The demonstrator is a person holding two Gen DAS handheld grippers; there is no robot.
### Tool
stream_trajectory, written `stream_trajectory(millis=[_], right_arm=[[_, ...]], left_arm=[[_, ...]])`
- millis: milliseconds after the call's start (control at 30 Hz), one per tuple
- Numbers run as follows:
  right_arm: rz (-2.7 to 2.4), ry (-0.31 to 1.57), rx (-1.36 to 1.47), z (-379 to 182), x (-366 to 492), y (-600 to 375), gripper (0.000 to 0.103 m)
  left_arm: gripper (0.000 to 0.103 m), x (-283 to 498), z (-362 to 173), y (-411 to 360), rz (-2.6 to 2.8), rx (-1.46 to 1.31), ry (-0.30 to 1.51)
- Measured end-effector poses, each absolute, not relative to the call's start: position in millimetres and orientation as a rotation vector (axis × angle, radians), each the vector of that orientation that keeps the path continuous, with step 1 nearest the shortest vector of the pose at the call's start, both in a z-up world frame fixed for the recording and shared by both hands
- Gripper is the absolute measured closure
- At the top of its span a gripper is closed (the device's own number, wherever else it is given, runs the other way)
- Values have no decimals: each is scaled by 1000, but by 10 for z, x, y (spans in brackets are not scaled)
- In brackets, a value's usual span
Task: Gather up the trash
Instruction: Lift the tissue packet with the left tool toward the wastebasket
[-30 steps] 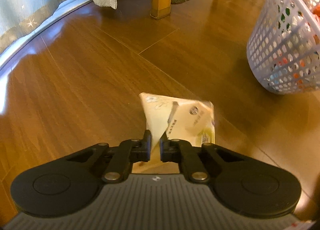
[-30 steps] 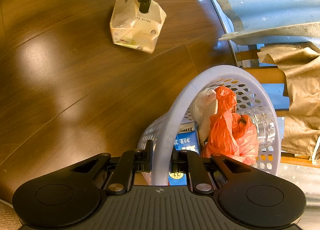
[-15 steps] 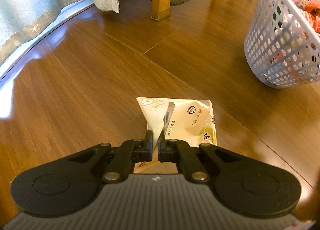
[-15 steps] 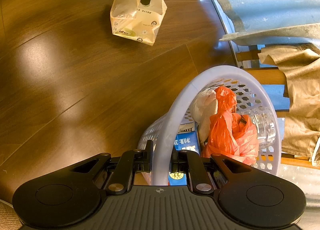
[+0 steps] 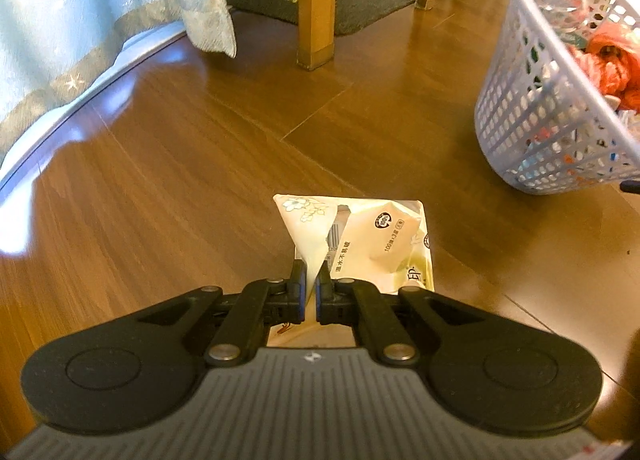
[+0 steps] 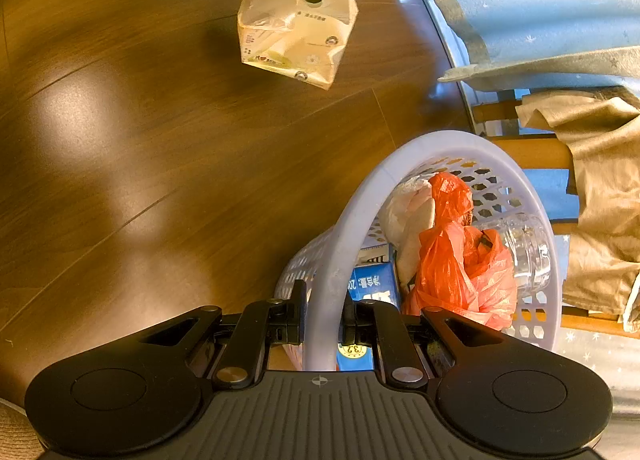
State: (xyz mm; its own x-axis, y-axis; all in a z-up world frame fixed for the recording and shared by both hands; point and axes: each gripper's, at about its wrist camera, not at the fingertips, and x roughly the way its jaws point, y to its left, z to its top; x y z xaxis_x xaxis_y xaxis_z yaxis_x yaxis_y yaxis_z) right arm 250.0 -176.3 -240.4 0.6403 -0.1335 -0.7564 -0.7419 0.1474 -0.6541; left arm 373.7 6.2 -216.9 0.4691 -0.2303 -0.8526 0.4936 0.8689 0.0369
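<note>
Left gripper (image 5: 311, 278) is pinched tight on a fold of the tissue wrapper (image 5: 372, 244), which I see hanging clear above the wood floor (image 5: 168, 188). Right gripper (image 6: 323, 300) clamps the rim of the white basket (image 6: 404, 156), where an orange bag (image 6: 460, 256) and clear bottle (image 6: 528, 248) lie.

Warm, moderately bright light; pale window glare on the wooden floor (image 5: 24, 220) at left; strong fisheye bending at edges; slight blur far off.
</note>
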Motion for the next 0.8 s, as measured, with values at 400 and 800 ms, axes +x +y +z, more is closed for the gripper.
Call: stream_trajectory(millis=[400, 800], right_arm=[[526, 805, -1379, -2387, 2458, -1788, 93], [557, 798, -1366, -2335, 2385, -1718, 93]], left_arm=[[101, 3645, -1810, -51, -509, 311, 925], [101, 3531, -1523, -64, -558, 308, 897]])
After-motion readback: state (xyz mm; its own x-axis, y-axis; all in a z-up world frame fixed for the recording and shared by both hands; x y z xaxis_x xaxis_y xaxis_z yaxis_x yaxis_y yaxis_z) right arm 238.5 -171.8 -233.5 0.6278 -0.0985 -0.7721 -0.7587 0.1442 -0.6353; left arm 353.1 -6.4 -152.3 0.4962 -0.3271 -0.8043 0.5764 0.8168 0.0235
